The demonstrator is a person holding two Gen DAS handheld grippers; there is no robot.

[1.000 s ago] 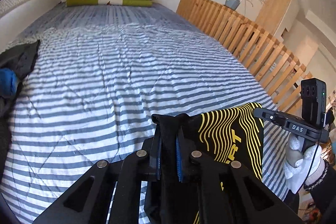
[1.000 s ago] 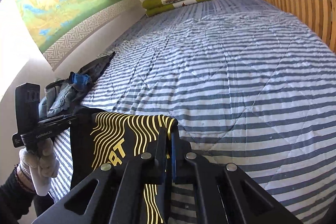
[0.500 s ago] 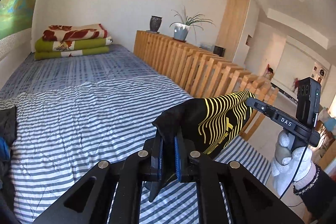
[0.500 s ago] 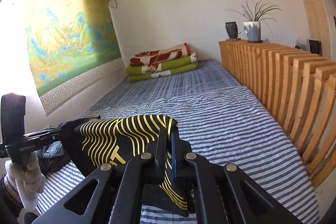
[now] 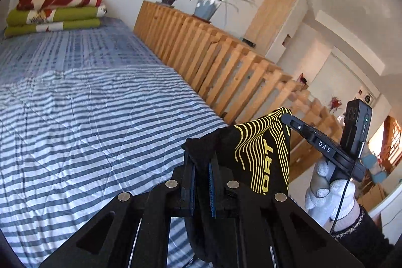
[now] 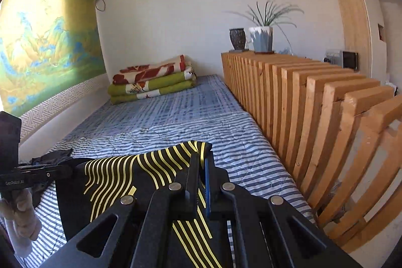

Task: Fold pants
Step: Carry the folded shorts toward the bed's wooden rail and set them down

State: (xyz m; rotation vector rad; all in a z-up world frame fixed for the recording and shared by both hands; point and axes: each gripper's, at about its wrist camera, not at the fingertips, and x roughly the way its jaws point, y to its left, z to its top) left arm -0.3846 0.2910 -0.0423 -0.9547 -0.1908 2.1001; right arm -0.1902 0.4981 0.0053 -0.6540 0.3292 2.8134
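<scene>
Black pants with yellow wavy lines hang stretched in the air between both grippers, above the near end of the striped bed. My left gripper is shut on a black edge of the cloth. In the same view the right gripper pinches the other corner, held by a white-gloved hand. From the right wrist, the pants spread leftward from my right gripper, which is shut on their yellow-striped edge. The left gripper grips the far corner at the left edge; the hanging lower part is hidden.
A slatted wooden rail runs along the bed's right side, with a dark vase and a potted plant on top. Folded blankets lie at the bed's head. Dark clothes lie by the left wall.
Both grippers rose and tilted upward with the pants held taut between them; the views swung right, from the bed toward the wooden rail. Both grips stayed closed.
</scene>
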